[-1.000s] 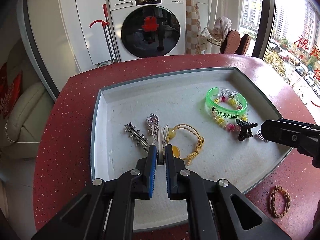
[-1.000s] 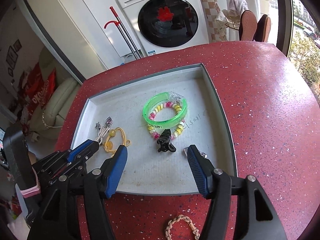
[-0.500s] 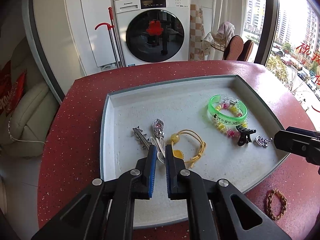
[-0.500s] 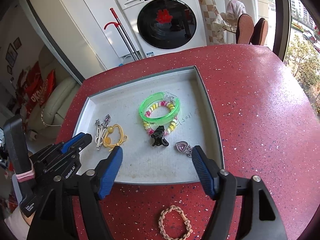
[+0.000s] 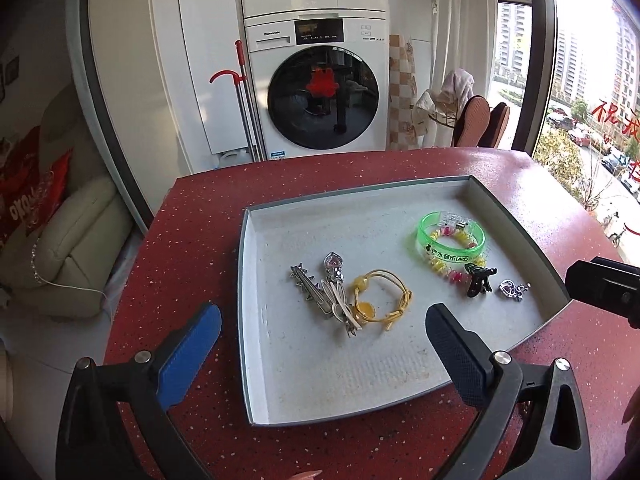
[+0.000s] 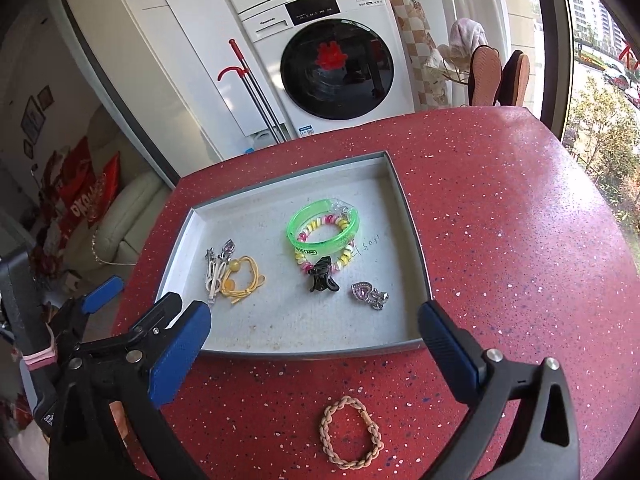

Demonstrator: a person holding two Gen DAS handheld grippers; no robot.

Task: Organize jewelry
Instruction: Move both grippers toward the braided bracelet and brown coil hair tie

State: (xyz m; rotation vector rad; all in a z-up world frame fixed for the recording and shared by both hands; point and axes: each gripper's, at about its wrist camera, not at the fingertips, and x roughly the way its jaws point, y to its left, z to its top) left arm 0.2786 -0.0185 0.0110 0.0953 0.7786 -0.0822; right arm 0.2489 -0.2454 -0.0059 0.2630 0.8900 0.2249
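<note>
A grey tray (image 5: 256, 360) (image 6: 304, 350) on the red table holds metal hair clips (image 5: 320, 292) (image 6: 216, 266), a yellow hair tie (image 5: 378, 300) (image 6: 240, 276), a green bangle (image 5: 450, 240) (image 6: 322, 228) over a beaded bracelet, a black claw clip (image 5: 478, 278) (image 6: 322, 276) and a silver heart charm (image 5: 512, 290) (image 6: 368, 294). A braided tan bracelet (image 6: 352, 432) lies on the table in front of the tray. My left gripper (image 5: 324, 344) is open and empty at the tray's near edge. My right gripper (image 6: 312, 344) is open and empty above the braided bracelet.
The round red table (image 6: 520, 240) drops off at the left and the right. A washing machine (image 5: 320, 92), a red-handled mop and a beige sofa (image 5: 76, 240) stand beyond it. The right gripper's body (image 5: 604, 284) shows at the tray's right edge.
My left gripper has opened, let go of the hair clip in the tray and pulled back. My right gripper has drawn back toward me, so the braided bracelet now shows fully.
</note>
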